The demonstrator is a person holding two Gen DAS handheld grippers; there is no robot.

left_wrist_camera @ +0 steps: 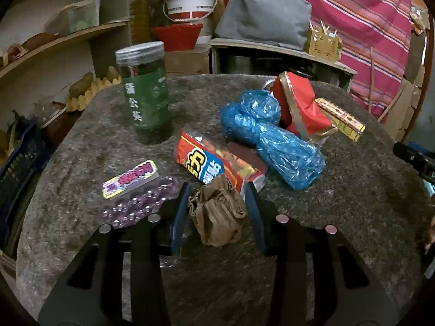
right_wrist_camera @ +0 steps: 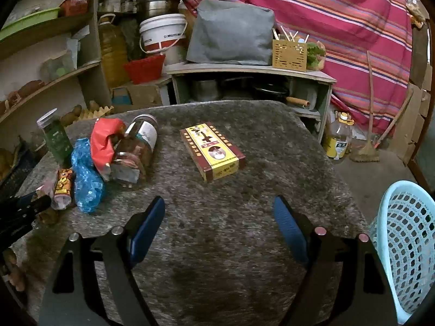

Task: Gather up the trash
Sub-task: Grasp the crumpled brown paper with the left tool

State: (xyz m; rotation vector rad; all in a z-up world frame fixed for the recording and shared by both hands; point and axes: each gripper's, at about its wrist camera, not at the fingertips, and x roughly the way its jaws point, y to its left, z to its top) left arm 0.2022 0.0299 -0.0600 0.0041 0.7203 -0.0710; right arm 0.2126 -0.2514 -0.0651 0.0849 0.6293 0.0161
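The left claw [left_wrist_camera: 217, 212] pinches a crumpled brown paper wad [left_wrist_camera: 217, 214] lying at the near edge of the grey table [left_wrist_camera: 339, 203]. The right claw [right_wrist_camera: 218, 228] stands spread over bare table. Beyond lie one blue plastic bag [left_wrist_camera: 272, 133], one red wrapper [left_wrist_camera: 299, 103] and one yellow box [right_wrist_camera: 212, 152].

Crumpled brown paper wad [left_wrist_camera: 217, 212] is sitting on the stone table w/ the orange snack wrapper [left_wrist_camera: 214, 160] lying flat just behind it — blue plastic bag [left_wrist_camera: 272, 133] is bunching up farther back, touching a red wrapper [left_wrist_camera: 299, 106].
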